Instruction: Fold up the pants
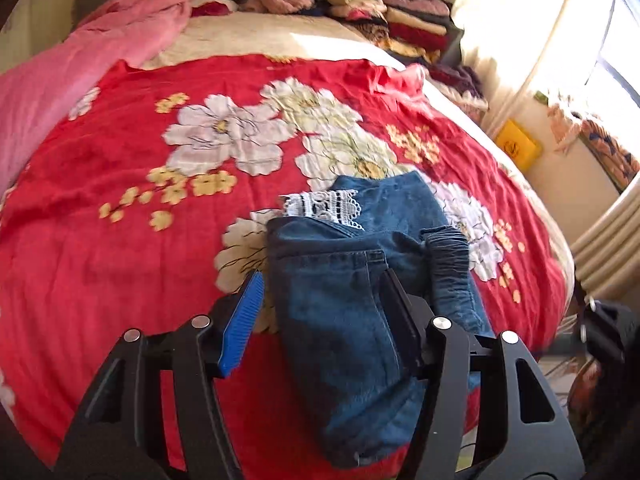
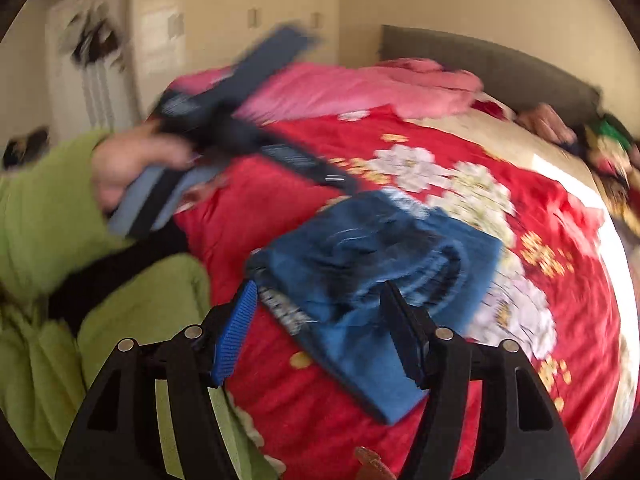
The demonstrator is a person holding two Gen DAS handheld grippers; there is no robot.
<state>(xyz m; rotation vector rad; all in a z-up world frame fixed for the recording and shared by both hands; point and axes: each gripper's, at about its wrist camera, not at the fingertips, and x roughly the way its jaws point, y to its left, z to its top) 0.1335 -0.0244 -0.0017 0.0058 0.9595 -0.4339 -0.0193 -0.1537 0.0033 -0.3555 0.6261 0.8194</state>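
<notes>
Lying folded into a compact bundle, blue denim pants (image 1: 352, 292) with white lace trim are sitting on a red bedspread printed with white and yellow flowers (image 1: 120, 208). Both hand-held grippers are hovering above the pants with jaws apart, gripping nothing: the left gripper (image 1: 320, 288) is looking straight down the bundle, and the right gripper (image 2: 318, 300) is viewing it at an angle, blurred. A person's lime-green sleeve (image 2: 44, 208) is showing left. Folded clothes (image 1: 384, 12) are stacked by the headboard.
</notes>
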